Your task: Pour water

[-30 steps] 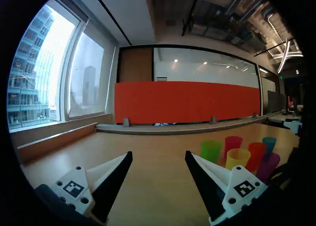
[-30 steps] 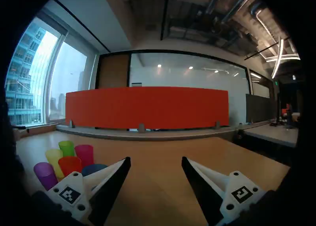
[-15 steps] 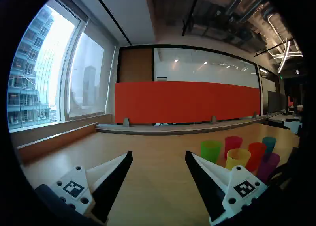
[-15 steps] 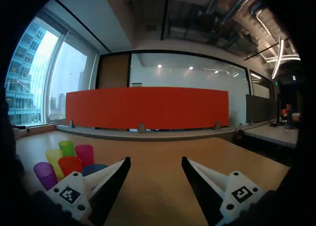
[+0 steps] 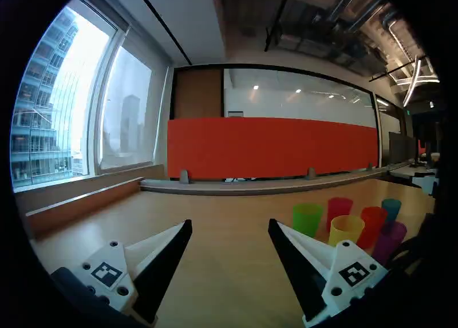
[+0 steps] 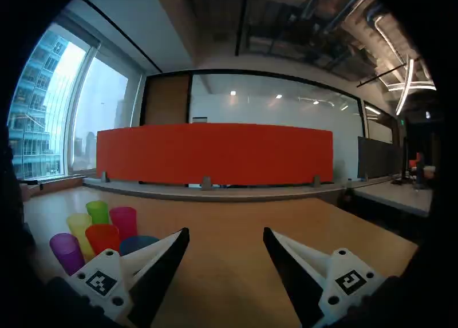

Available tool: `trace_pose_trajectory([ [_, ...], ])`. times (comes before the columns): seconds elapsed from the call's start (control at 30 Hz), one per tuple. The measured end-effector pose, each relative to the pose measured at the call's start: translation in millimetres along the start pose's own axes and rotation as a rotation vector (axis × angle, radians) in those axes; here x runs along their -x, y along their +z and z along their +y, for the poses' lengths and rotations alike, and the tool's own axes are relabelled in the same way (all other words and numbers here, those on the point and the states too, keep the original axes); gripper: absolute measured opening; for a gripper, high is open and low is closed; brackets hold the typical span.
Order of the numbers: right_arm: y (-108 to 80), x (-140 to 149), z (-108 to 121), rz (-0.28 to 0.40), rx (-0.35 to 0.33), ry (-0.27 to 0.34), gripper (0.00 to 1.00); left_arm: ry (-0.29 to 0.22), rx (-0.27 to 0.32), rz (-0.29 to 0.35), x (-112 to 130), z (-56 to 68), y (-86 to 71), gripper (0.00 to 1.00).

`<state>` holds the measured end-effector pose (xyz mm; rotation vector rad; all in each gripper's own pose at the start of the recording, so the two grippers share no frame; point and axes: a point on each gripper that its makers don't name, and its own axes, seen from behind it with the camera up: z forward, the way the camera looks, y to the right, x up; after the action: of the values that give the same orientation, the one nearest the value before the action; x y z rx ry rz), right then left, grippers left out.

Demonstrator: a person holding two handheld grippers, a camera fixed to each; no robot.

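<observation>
Holds left gripper (image 5: 229, 221) and right gripper (image 6: 225, 230) almost unmoved over the counter (image 5: 229, 205), jaws wide open and empty, coloured cups (image 5: 345, 228) nearby untouched, with pouring yet to begin.

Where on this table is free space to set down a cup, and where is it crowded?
Free: bare table ahead of the left gripper, up to the red divider and the window ledge; ahead and right of the right gripper. Crowded: the coloured cups between both grippers.
</observation>
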<state>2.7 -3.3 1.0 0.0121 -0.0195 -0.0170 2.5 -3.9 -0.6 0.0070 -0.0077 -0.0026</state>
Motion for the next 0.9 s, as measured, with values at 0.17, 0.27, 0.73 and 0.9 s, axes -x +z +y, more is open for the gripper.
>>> trace_pose_trajectory([
  [0.17, -0.3, -11.3, -2.4, -0.004, -0.015, 0.000, 1.00, -0.009, -0.007, -0.008, -13.6, -4.7, 0.7, 0.99],
  [0.27, 0.6, -20.5, -1.6, -0.013, -0.021, 0.001, 1.00, -0.011, 0.000, -0.011, -26.6, -6.2, 0.9, 0.99],
  [0.73, 4.7, -94.8, 0.7, -0.007, -0.062, -0.013, 1.00, 0.039, 0.026, -0.035, -89.5, -7.3, 6.6, 0.99],
  [0.9, 6.8, -123.4, 1.2, -0.006, -0.075, 0.005, 1.00, 0.047, 0.033, -0.036, -114.4, -7.5, 12.2, 0.99],
])
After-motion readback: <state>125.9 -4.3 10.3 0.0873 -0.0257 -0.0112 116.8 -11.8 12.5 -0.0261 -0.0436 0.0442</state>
